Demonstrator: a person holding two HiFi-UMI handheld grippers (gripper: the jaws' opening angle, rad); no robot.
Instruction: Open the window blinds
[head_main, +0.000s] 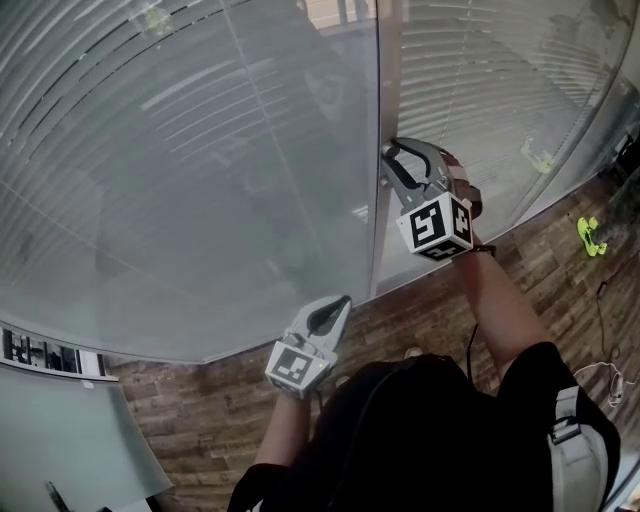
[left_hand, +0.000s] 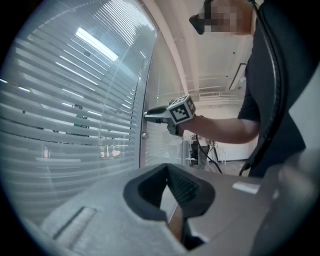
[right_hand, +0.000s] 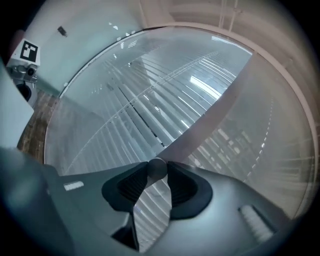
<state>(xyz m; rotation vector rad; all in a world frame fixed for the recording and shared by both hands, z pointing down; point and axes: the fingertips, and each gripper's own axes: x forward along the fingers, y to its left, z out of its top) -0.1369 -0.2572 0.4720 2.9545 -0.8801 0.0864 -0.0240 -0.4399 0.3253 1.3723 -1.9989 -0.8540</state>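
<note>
The blinds (head_main: 190, 150) hang behind a tall glass wall, their slats running across it on both sides of a pale upright post (head_main: 388, 80) that splits the glass into 2 panes. In the left gripper view, thin slivers of the room beyond show between the slats left of the post. The person stands close to the post on a wooden floor (head_main: 200, 420), with an arm stretched out towards it. The right gripper (head_main: 389, 165) is held level against the post, its marker cube turned to the person, and its 2 jaws pinch a small round grey knob (right_hand: 156, 167) that sticks out of the post; the ribbed pads sit on either side of the knob. The left gripper (head_main: 343, 303) hangs lower and well to the left of the post, nearer the person's body, clear of the glass and pointing towards it. Its jaws are pressed together at the tips, with nothing between them. In the left gripper view a second small knob (left_hand: 144, 135) shows on the post just below the right gripper's tips.
</note>
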